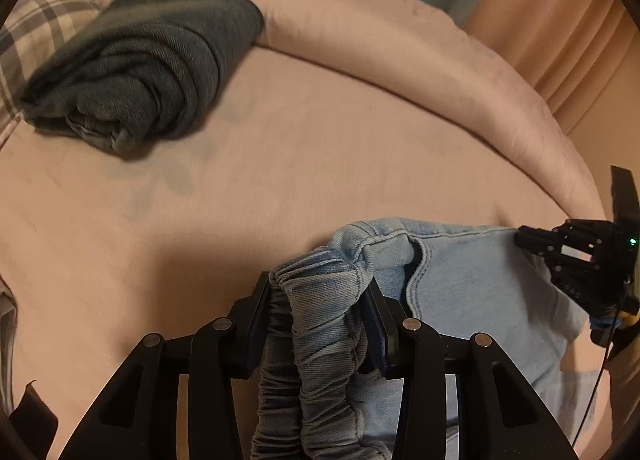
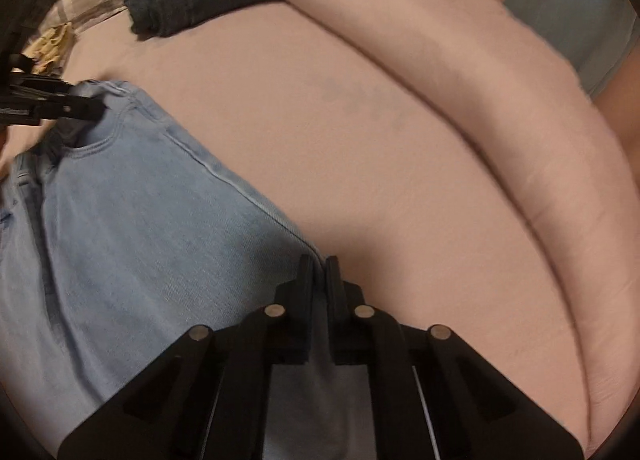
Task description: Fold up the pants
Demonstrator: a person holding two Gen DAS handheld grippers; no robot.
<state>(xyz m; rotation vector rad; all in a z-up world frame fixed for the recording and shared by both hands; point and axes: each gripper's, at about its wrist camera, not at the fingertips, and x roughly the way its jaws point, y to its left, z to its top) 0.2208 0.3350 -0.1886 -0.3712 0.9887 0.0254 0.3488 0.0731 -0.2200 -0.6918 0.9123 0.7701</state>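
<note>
Light blue jeans (image 1: 480,280) lie on the pink bed sheet (image 1: 280,163). In the left wrist view my left gripper (image 1: 318,284) is shut on the bunched elastic waistband (image 1: 320,300), which fills the gap between the pads. From the right wrist view the jeans (image 2: 120,219) spread out to the left, and my right gripper (image 2: 320,262) is shut on their side seam edge at the hip. The right gripper (image 1: 526,239) also shows at the jeans' far right edge, and the left gripper (image 2: 94,107) shows at the waistband's top corner.
A folded dark grey pair of pants (image 1: 152,67) rests at the back left beside a plaid pillow (image 1: 36,27). A rolled pink duvet (image 1: 400,51) curves along the far side of the bed. Peach curtains (image 1: 568,39) hang beyond it.
</note>
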